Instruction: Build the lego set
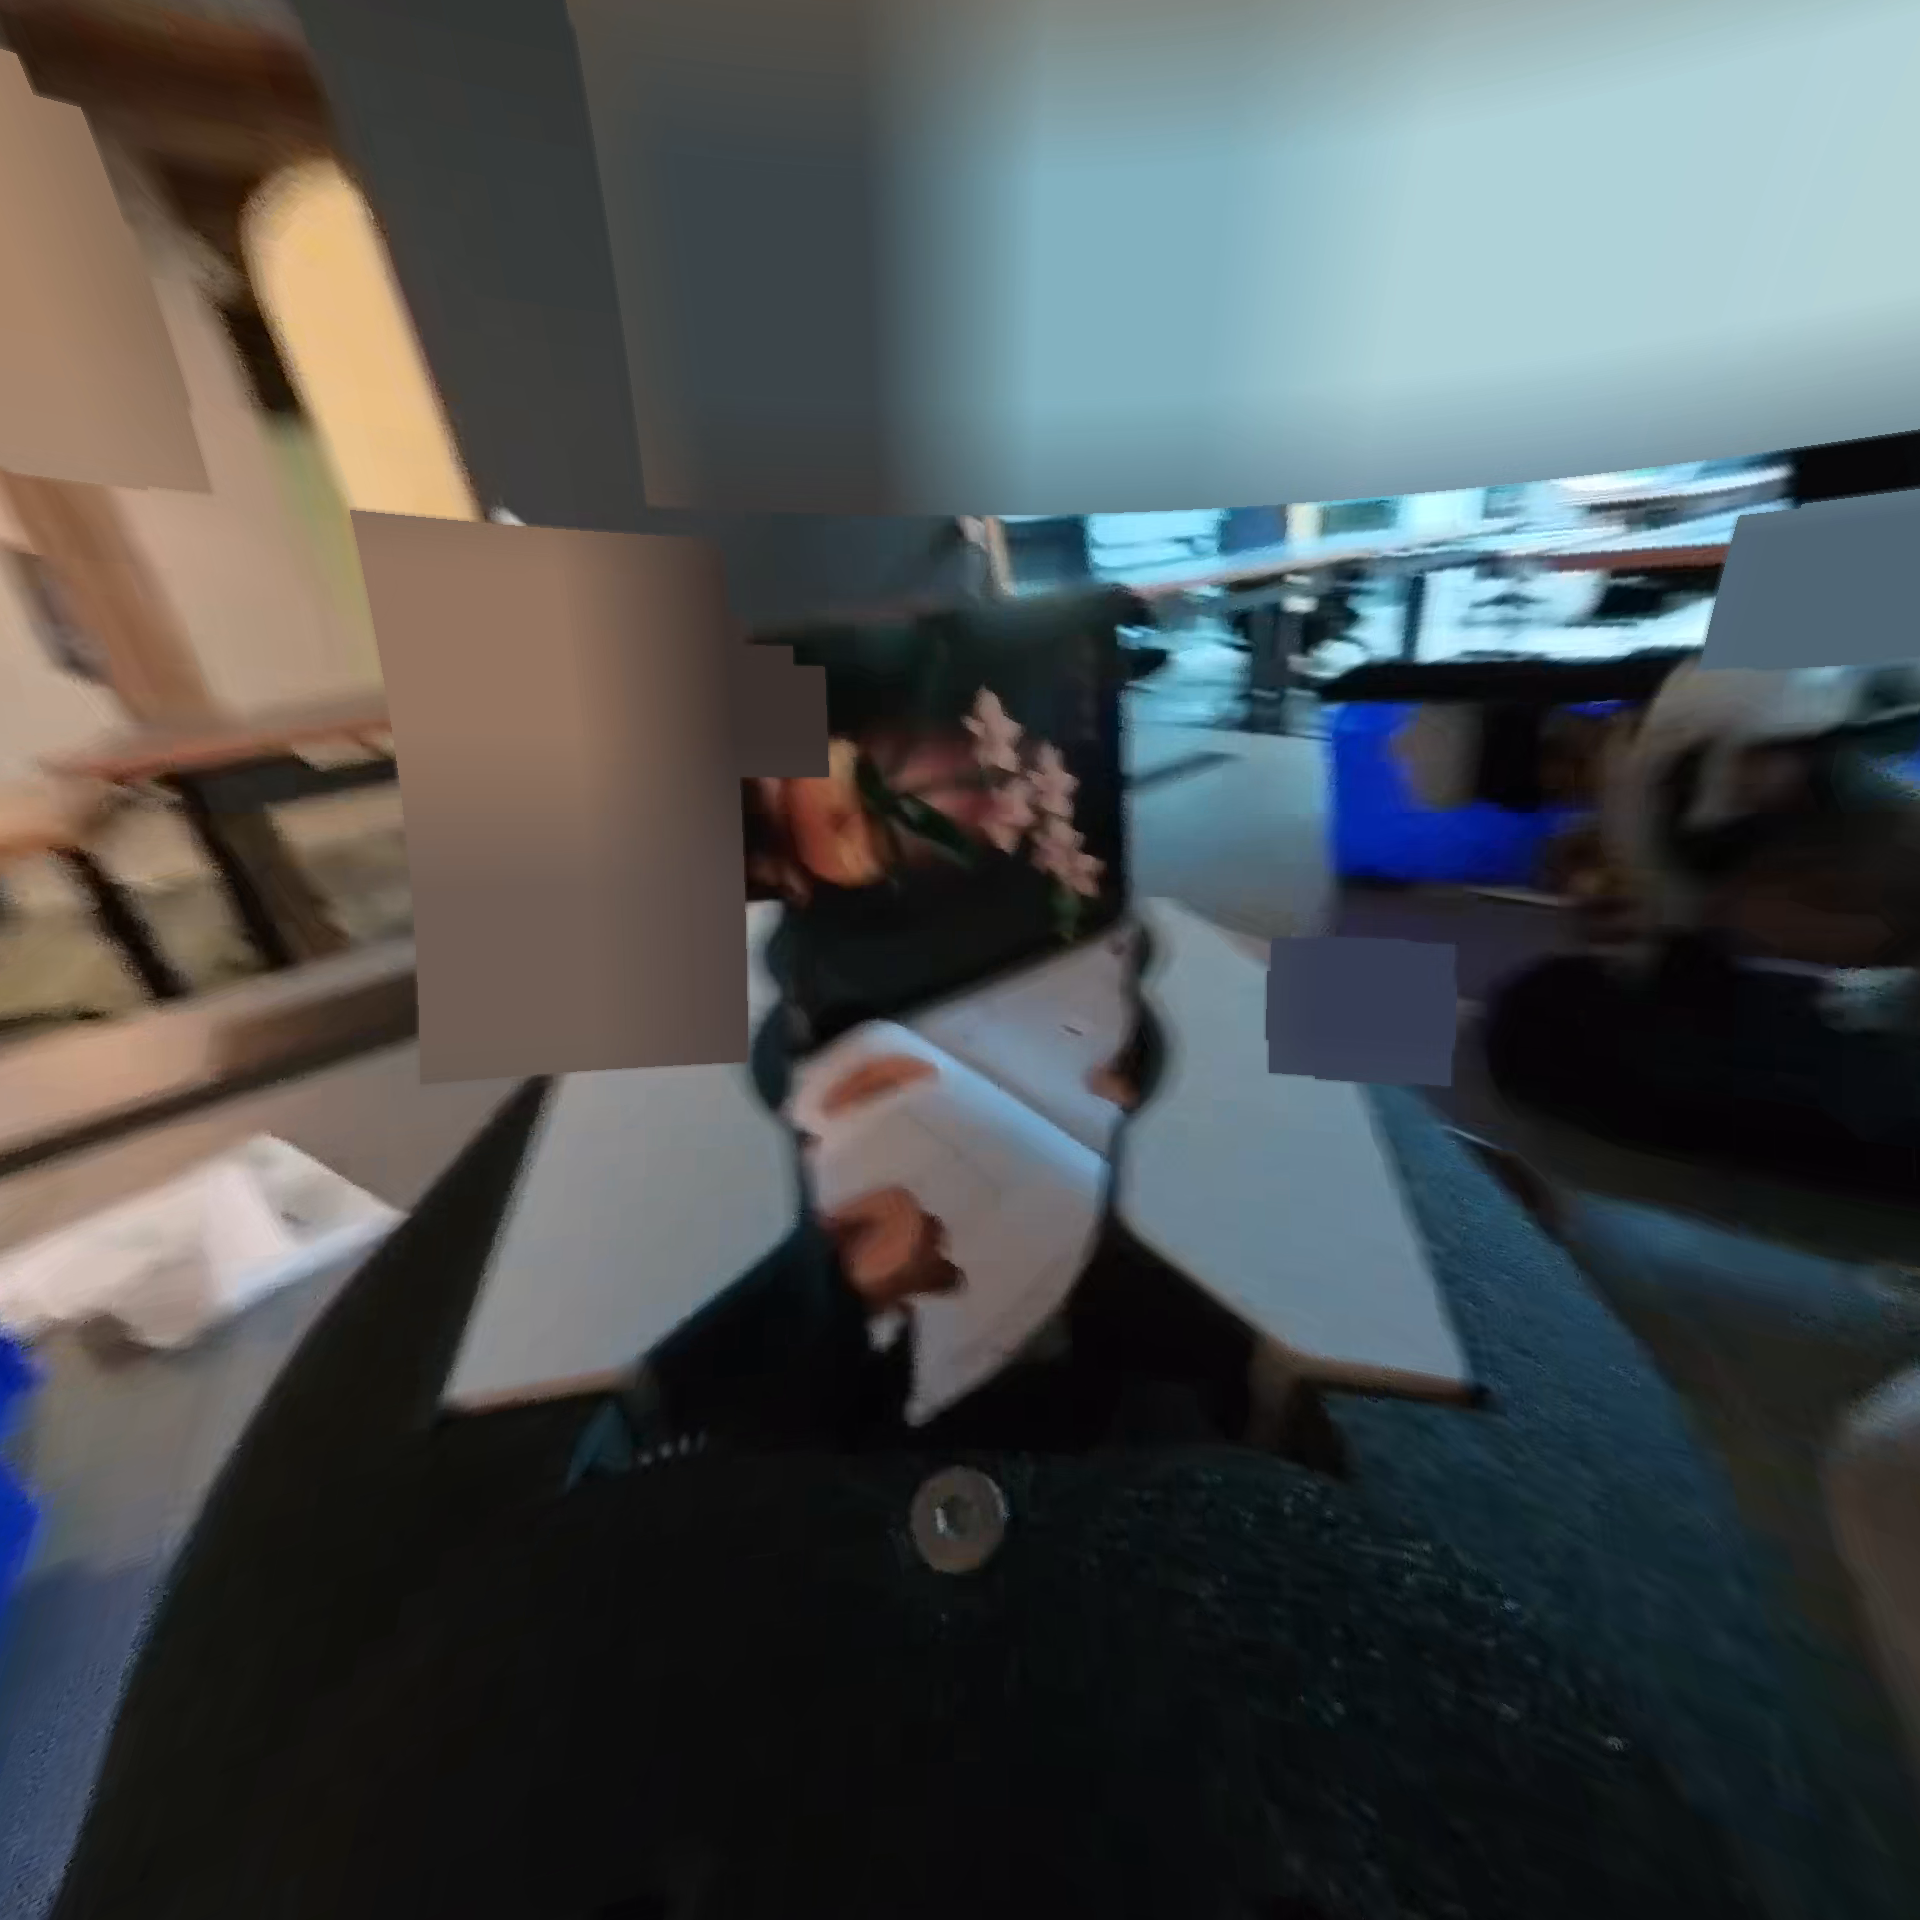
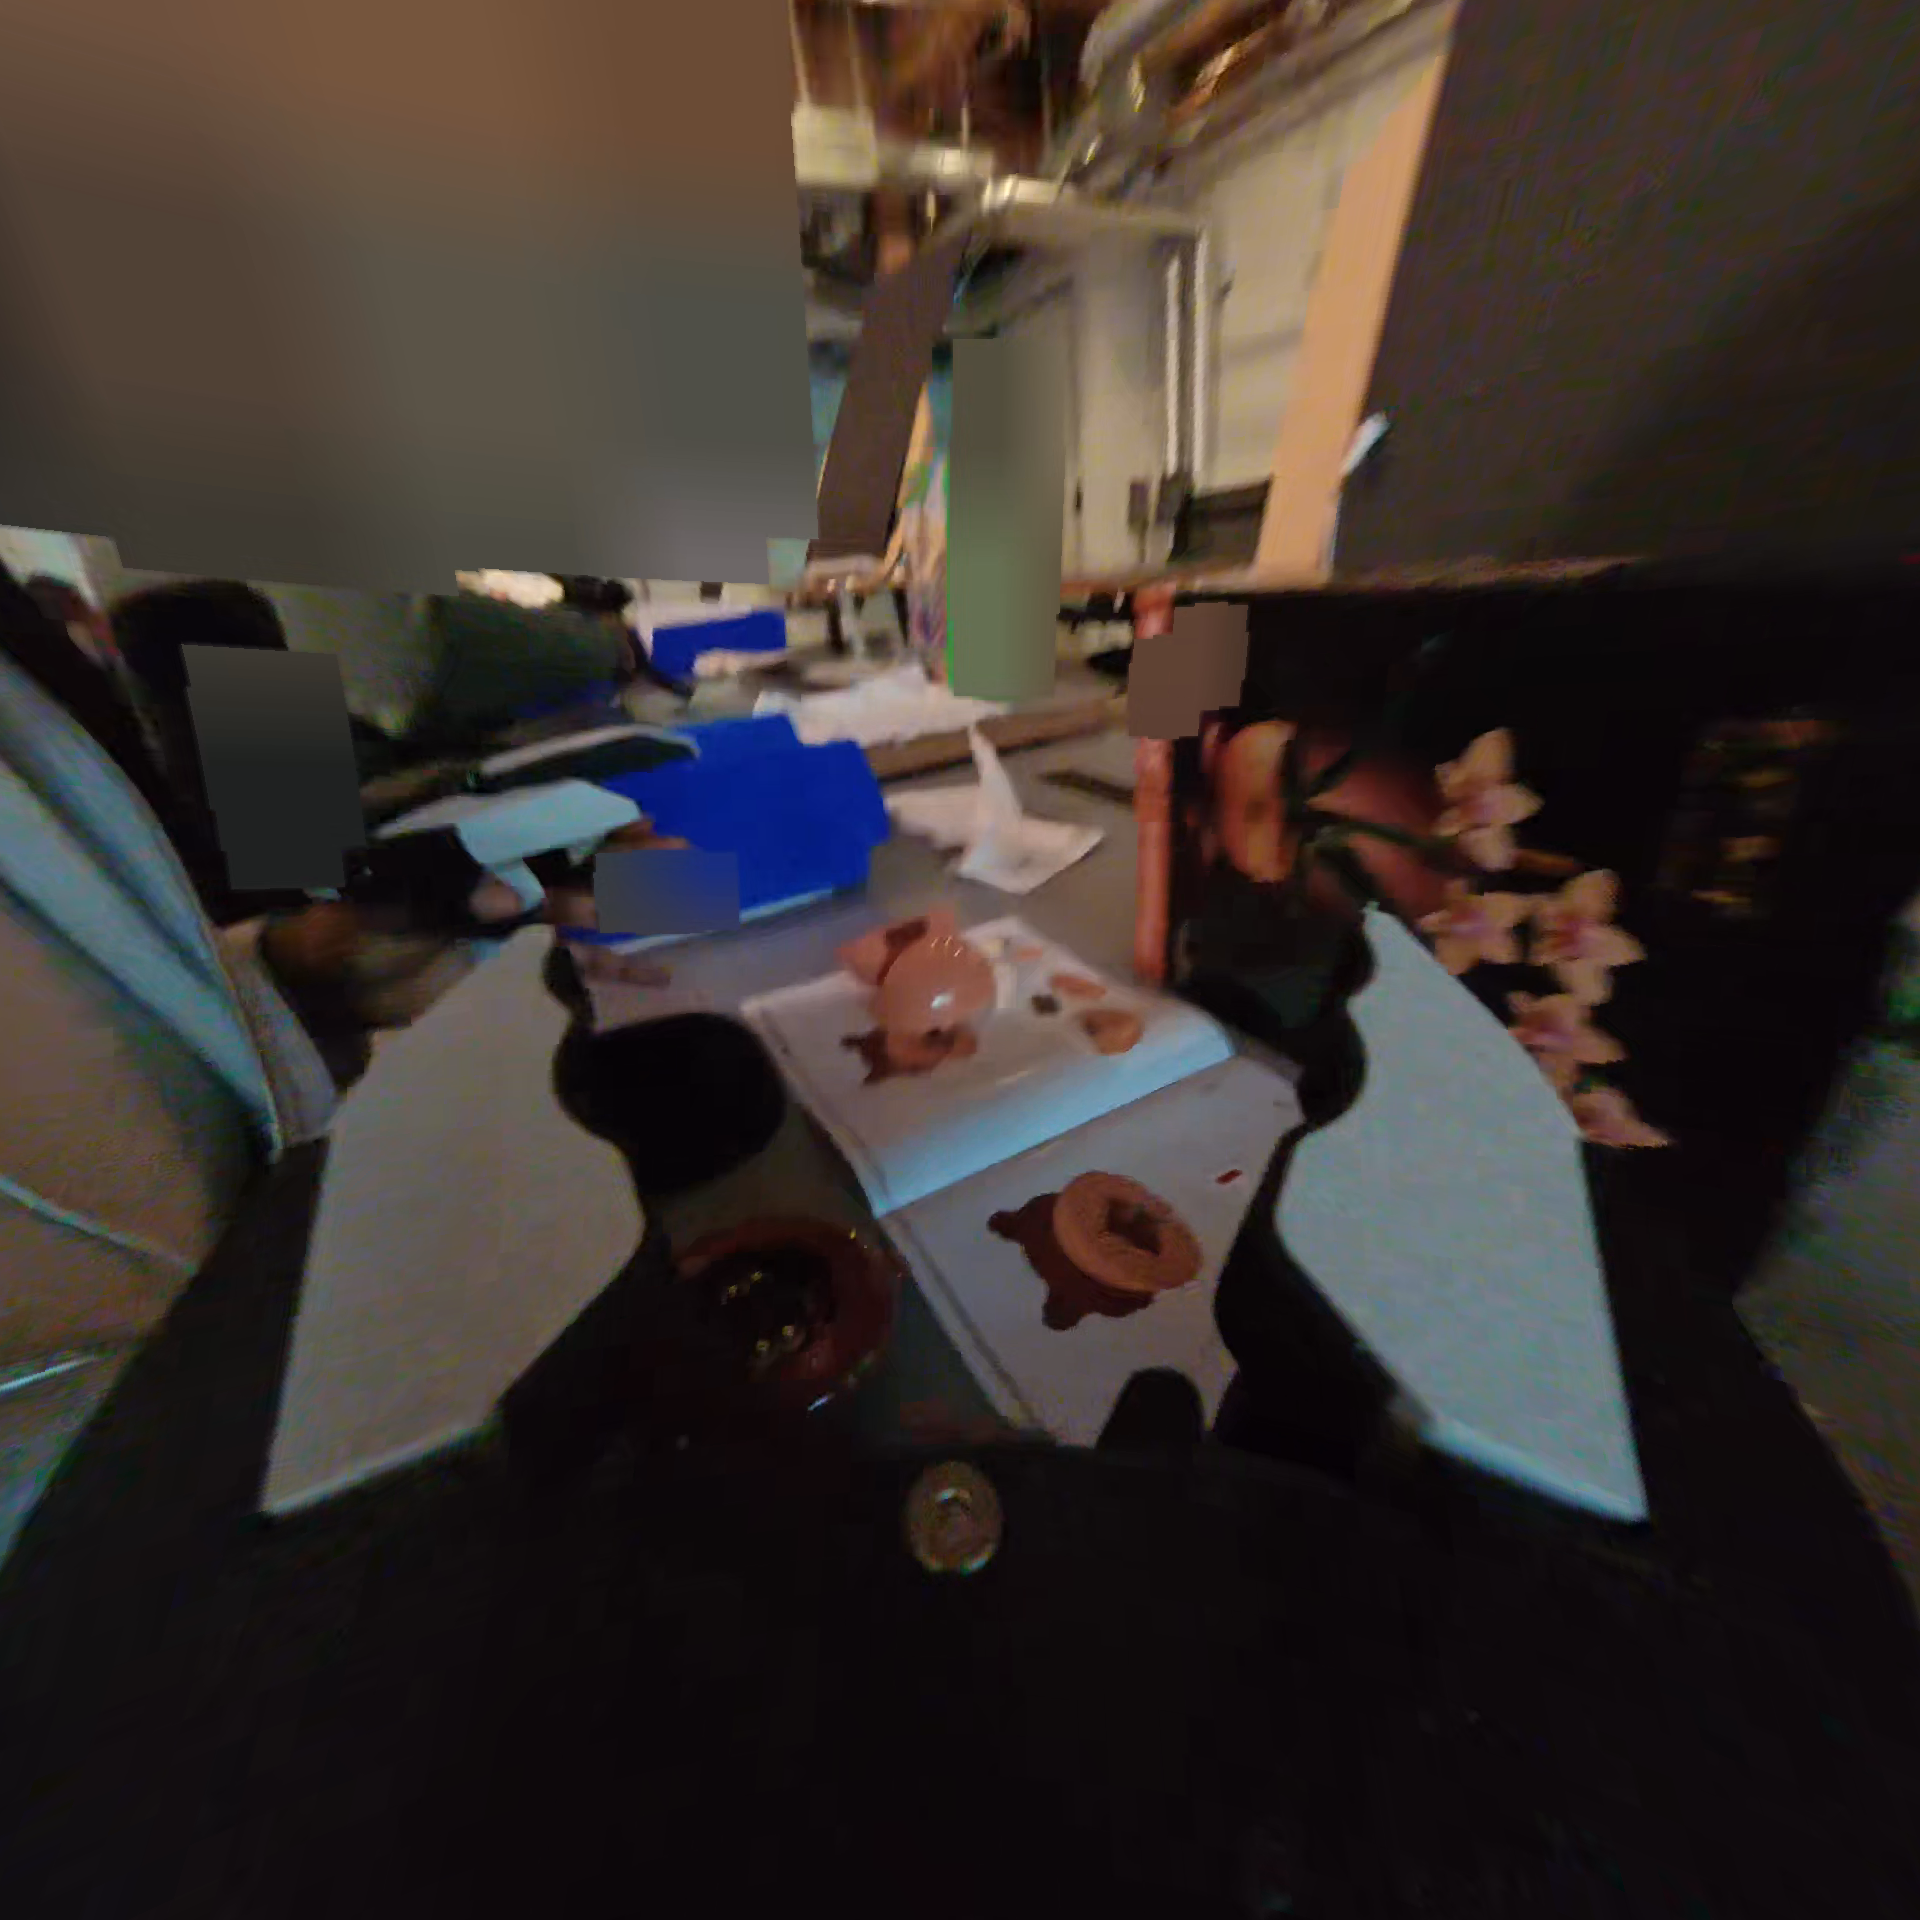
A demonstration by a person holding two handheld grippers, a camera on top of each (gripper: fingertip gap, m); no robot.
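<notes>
Closest in the right wrist view, the right tongs (image 2: 956, 1029) stand wide open with nothing in their hold. Under them an open book (image 2: 997, 1101) lies flat on a grey surface (image 2: 727, 977), and the near page shows a picture of a brown ring-shaped pastry (image 2: 1122, 1236). A dark red round thing (image 2: 779, 1309) sits low by the left finger, too blurred to name. The book's black cover (image 2: 1403, 831), printed with pink and orange flowers, stands upright just beside the right finger. Whether it touches the finger cannot be told.

The left tongs (image 1: 951, 1018) are partly open, narrower than the right pair. The white pages of the book (image 1: 966, 1174) show in the gap between the fingers, with the flowered cover (image 1: 935, 831) rising just beyond. The view is badly smeared, and nothing is plainly clamped.

Past the book, a crumpled white sheet (image 2: 1018, 831) lies on the grey surface. To the left of it and farther back sits a blue bin (image 2: 769, 800). In the left wrist view another blue bin (image 1: 1423, 821) stands well behind the cover, with tables far off.
</notes>
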